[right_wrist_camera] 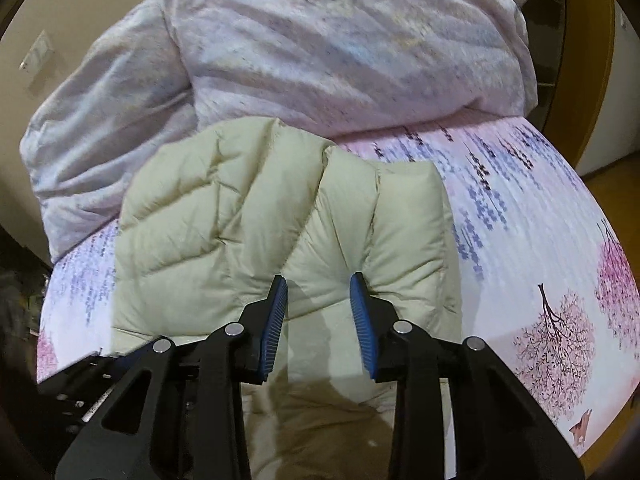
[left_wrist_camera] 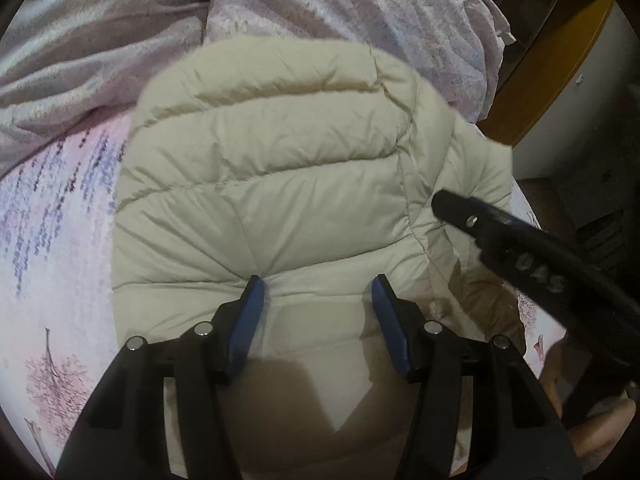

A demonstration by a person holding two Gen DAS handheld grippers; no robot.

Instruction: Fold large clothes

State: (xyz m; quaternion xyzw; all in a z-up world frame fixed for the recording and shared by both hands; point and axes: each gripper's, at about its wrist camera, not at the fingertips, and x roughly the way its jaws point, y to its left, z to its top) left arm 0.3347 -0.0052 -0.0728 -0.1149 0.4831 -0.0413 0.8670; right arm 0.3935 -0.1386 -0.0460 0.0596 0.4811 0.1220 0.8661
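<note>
A beige quilted puffer jacket [left_wrist_camera: 280, 168] lies folded on a bed with a pink blossom-print sheet [left_wrist_camera: 48, 208]. My left gripper [left_wrist_camera: 317, 290] points down at the jacket's near part. Its blue pads dig into the padding and creases fan out from the left tip, so it is shut on a thick fold. At the right of that view the right gripper [left_wrist_camera: 440, 204] comes in over the jacket's right edge. In the right wrist view my right gripper [right_wrist_camera: 319, 282] pinches a puffed ridge of the jacket [right_wrist_camera: 208, 216], and the fabric puckers at both pads.
A crumpled pale pink quilt [right_wrist_camera: 340, 48] is heaped behind the jacket across the back of the bed. The bare printed sheet [right_wrist_camera: 540, 240] stretches to the right. Wooden furniture [left_wrist_camera: 552, 60] stands beyond the bed's far right edge. A light switch [right_wrist_camera: 38, 56] sits on the wall at the left.
</note>
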